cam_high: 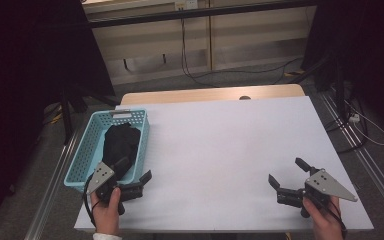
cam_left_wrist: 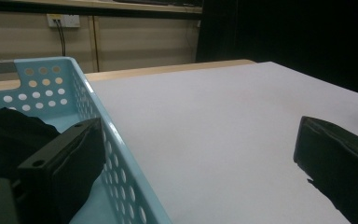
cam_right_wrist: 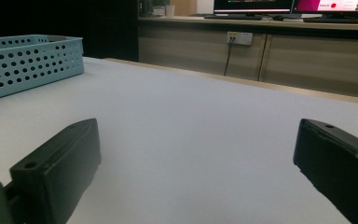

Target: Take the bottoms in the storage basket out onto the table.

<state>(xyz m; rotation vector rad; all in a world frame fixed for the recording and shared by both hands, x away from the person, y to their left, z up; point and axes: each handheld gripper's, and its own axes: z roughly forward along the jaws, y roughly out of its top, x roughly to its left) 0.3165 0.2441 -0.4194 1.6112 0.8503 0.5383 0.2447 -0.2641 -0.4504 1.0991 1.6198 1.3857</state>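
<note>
Straddling the basket (cam_high: 82, 150) rim, the left claw (cam_high: 131, 174) gapes wide.

In the high view, the left gripper (cam_high: 132, 176) covers the near end of the black cloth (cam_high: 121, 142) and the six o'clock rim of the blue basket (cam_high: 80, 157). What the cloth is cannot be told; it reads as a dark, shapeless heap. In the left gripper view, the basket (cam_left_wrist: 98, 116) runs off at nine and six o'clock, and one jaw hides part of the cloth (cam_left_wrist: 9, 135). The person's hands are cut off at six o'clock.
</note>
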